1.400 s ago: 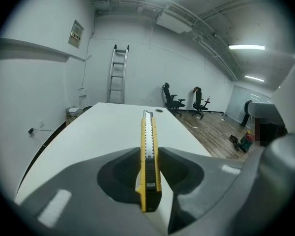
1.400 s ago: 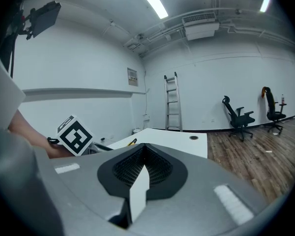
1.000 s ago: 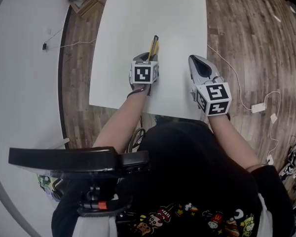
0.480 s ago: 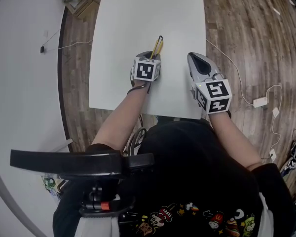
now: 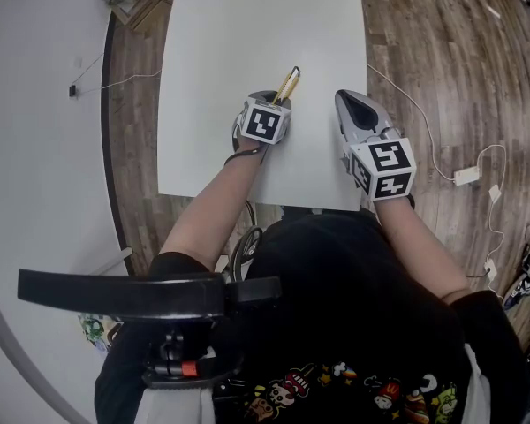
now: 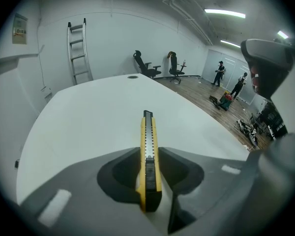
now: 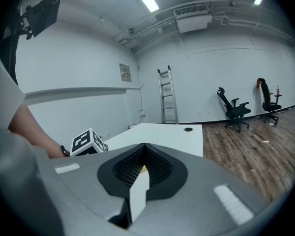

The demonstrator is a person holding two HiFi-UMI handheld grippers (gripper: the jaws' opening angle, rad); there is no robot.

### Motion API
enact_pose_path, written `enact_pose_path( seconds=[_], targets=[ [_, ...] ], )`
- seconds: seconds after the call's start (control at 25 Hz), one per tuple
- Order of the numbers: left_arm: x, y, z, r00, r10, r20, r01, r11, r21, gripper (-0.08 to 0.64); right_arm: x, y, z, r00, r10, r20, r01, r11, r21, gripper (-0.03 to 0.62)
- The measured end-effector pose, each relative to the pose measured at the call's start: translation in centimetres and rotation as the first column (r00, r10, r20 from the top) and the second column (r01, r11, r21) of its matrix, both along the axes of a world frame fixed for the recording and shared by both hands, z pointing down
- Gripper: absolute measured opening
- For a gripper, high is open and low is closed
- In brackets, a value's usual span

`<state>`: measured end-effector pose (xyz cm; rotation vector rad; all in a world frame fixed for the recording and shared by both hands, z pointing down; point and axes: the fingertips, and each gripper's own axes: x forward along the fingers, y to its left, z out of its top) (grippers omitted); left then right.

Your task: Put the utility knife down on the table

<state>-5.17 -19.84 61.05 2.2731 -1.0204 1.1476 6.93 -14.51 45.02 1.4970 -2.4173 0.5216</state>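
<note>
The right gripper (image 5: 357, 113) sits over the near part of the white tabletop (image 5: 230, 42), jaws together on nothing — it has no part in this. Beside it, the left gripper (image 5: 267, 102) has its jaws clamped on the rear of the yellow utility knife (image 6: 147, 146), which points away across the bare surface. Best, I judge, to lower until the body lies flat — then part the jaws and draw straight back.

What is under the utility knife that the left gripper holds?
The white table lies under the utility knife, which the left gripper clamps. Whether the knife touches the table cannot be seen: its underside is covered.
</note>
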Motion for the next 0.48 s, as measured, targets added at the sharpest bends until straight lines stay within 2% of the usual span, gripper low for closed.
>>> enact_pose_path(
  seconds=[0.48],
  targets=[
    [0.19, -0.34, 0.51, 1.000, 0.014, -0.003, -0.014, 1.000, 0.004, 0.120, 0.02, -0.29, 0.56, 1.000, 0.008, 0.000, -0.008, 1.000, -0.011, 0.025]
  ],
)
